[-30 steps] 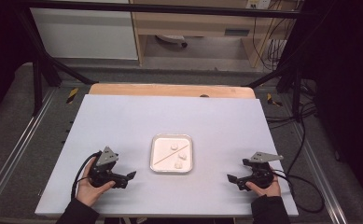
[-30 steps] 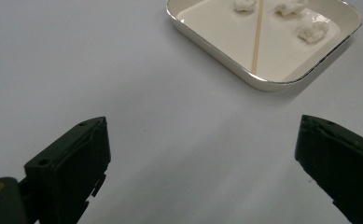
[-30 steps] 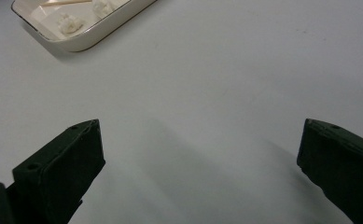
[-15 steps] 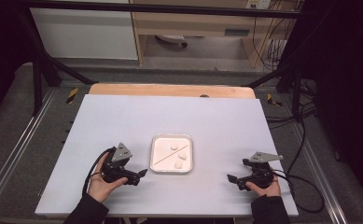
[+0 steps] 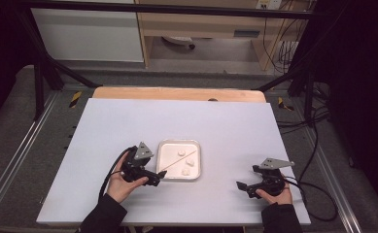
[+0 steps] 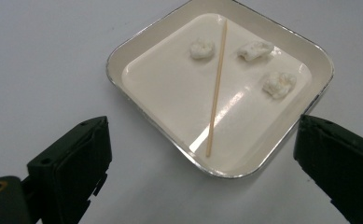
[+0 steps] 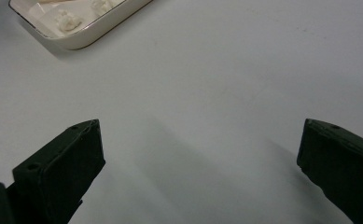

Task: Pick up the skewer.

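Note:
A small square white tray (image 5: 196,175) (image 6: 137,49) (image 7: 100,32) with a metal rim lies near the table's front middle. Inside it rest a thin wooden skewer (image 6: 216,88) (image 5: 177,162) laid diagonally and three small white lumps (image 6: 202,48) (image 5: 186,171). My left gripper (image 5: 160,175) (image 6: 202,158) hovers at the tray's left edge, jaws wide open with the tray's near corner between them. My right gripper (image 5: 241,186) (image 7: 200,158) rests open near the front right, well apart from the tray, over bare table.
The pale table top (image 5: 177,121) spreads wide around the tray. A wooden strip (image 5: 177,93) runs along its far edge. Black frame bars (image 5: 41,73) and cables (image 5: 317,141) flank the table on both sides.
My left gripper has moved right, from the front left of the table up to the tray's left edge. The right gripper stayed where it was.

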The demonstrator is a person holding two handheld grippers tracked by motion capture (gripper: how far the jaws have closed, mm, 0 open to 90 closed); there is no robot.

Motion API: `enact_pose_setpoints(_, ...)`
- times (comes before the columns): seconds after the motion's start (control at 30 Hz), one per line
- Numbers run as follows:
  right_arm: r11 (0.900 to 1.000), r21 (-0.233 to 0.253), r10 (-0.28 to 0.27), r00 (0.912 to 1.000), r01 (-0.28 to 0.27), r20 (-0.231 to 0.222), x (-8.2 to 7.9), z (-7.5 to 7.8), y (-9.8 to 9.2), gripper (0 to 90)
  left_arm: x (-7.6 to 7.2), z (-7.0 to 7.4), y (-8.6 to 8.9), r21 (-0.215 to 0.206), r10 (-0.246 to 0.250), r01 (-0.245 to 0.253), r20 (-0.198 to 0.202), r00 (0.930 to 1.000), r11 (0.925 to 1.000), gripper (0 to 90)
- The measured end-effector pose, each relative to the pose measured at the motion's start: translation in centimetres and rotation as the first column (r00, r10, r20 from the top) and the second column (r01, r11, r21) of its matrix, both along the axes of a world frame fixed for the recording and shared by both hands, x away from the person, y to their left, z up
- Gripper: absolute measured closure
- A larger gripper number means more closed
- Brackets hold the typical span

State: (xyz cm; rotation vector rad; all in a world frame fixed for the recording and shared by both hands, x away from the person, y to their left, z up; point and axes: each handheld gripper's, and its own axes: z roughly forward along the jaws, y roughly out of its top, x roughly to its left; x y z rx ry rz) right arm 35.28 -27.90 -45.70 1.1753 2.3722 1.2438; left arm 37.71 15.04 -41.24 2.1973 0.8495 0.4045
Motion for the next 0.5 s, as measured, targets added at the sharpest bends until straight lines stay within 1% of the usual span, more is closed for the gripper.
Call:
enact_pose_setpoints(0.13, 1.0, -0.002, 0.001, 1.0, -0.001, 0.0, 0.0, 0.0, 0.0, 1.0, 0.5, 0.1, -1.0, 0.014, -0.003, 0.003, -0.005, 1.0, 0.9999, 5.0)
enact_pose_setpoints(0.27, 1.0, 0.0, 0.001, 1.0, -0.001, 0.002, 0.0, 0.0, 0.0, 1.0, 1.1, -0.2, -1.9, 0.03, -0.003, 0.003, -0.019, 0.9998, 0.9996, 6.4)
enact_pose_setpoints(0.3, 1.0, 0.0, 0.0, 1.0, 0.0, 0.0, 0.0, 0.0, 0.0, 1.0, 1.1, -0.2, -2.1, 0.032, -0.004, 0.005, -0.023, 0.9997, 0.9995, 8.4)
enact_pose_setpoints(0.33, 1.0, 0.0, 0.0, 1.0, 0.0, 0.0, 0.0, 0.0, 0.0, 1.0, 1.2, -0.3, -2.2, 0.035, -0.004, 0.005, -0.026, 0.9997, 0.9994, 8.4)
enact_pose_setpoints(0.37, 1.0, -0.003, 0.0, 1.0, 0.0, -0.002, 0.0, 0.0, 0.0, 1.0, 1.4, -0.5, -2.7, 0.047, 0.003, -0.001, -0.029, 0.9996, 0.9989, 10.0)
enact_pose_setpoints(0.43, 1.0, -0.001, 0.0, 1.0, 0.0, -0.005, 0.0, 0.0, 0.0, 1.0, 1.7, -0.8, -3.0, 0.055, 0.008, -0.006, -0.035, 0.9993, 0.9985, 13.6)
enact_pose_setpoints(0.5, 1.0, -0.002, 0.0, 1.0, 0.0, -0.002, 0.0, 0.0, 0.0, 1.0, 1.8, -0.8, -3.1, 0.052, 0.009, -0.007, -0.037, 0.9993, 0.9986, 16.7)
